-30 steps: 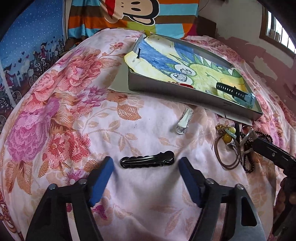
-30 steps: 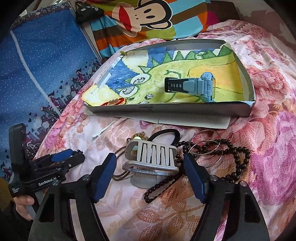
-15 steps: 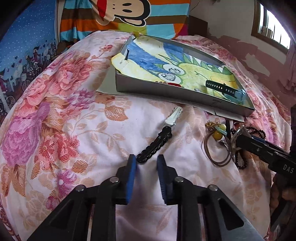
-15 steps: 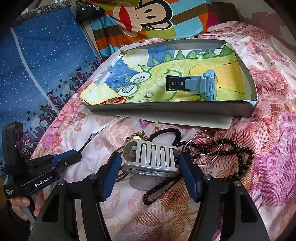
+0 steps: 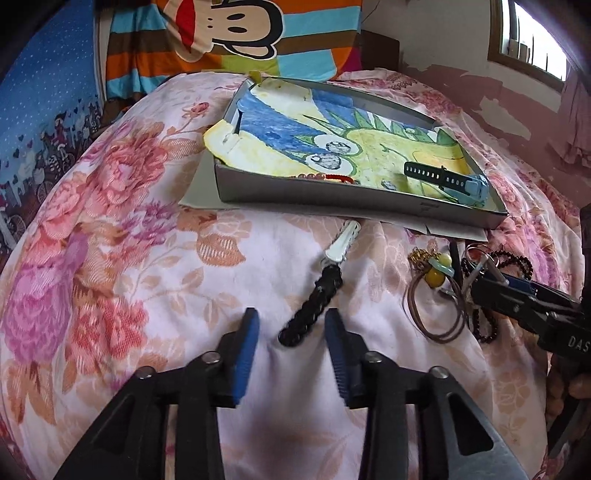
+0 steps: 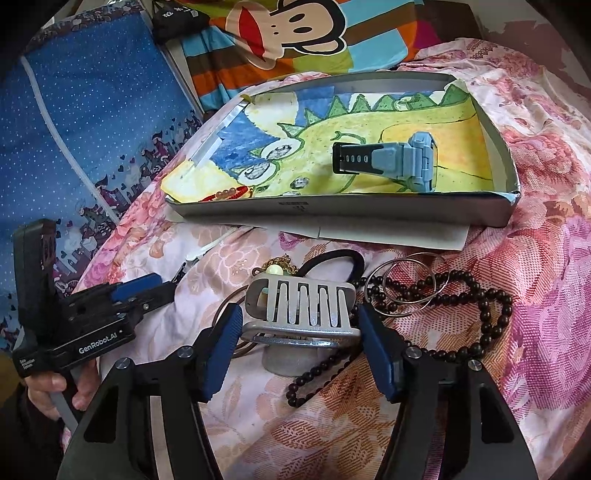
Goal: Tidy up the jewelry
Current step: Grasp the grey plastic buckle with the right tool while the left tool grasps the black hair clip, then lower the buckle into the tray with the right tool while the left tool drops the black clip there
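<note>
In the left wrist view my left gripper (image 5: 291, 350) is open, its blue pads on either side of the near end of a black hair clip (image 5: 314, 306) that lies on the floral bedspread. A white hair clip (image 5: 343, 242) lies just beyond it. In the right wrist view my right gripper (image 6: 299, 343) has its pads against both ends of a silver slotted hair clip (image 6: 303, 306). The grey tray (image 6: 369, 214) with a dinosaur drawing holds a blue watch (image 6: 399, 162) and a red bead bracelet (image 6: 225, 194).
A black bead necklace (image 6: 480, 314), thin metal rings (image 6: 413, 280), a black hair tie (image 6: 332, 258), a brown cord loop (image 5: 436, 310) and a yellow bead charm (image 5: 436, 273) lie around the silver clip. A striped monkey cushion (image 5: 229, 33) is behind the tray.
The black clip has turned from crosswise to pointing away. My left gripper shut beside it, then opened again around its near end. My right gripper narrowed onto the silver clip.
</note>
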Available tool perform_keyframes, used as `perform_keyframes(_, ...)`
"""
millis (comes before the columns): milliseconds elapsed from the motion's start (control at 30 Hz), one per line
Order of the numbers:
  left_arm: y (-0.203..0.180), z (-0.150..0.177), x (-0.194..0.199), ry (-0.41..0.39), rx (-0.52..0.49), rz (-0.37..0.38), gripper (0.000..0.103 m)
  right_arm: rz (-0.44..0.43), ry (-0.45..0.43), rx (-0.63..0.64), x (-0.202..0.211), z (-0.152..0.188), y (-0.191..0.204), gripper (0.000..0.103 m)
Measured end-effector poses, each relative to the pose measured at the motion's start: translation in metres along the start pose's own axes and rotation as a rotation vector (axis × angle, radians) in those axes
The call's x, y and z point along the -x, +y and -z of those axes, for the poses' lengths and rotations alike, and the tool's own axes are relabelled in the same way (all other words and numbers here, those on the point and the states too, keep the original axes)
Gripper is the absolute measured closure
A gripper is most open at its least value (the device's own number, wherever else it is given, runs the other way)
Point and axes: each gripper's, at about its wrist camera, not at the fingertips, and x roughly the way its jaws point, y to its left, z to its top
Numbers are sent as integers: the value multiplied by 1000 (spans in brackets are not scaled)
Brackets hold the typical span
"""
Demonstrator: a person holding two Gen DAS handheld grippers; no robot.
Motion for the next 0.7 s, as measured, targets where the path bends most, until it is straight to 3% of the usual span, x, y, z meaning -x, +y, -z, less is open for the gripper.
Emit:
perform_keyframes(167,-3,-5,-8,10,-22,14,68,1,0,-3,0,0,0,44)
perform_keyframes(267,-10,-4,-9,32,-46,41,86,-5,1,-6,2,1,1,44)
perform_keyframes(400,-20,-2,-5,44,-72,46,90,-34,1,-1,7,1,5,45)
perform_keyframes(700,-2,-3,8,77,125,174,92,-82,-65,64,29,-1,20,45)
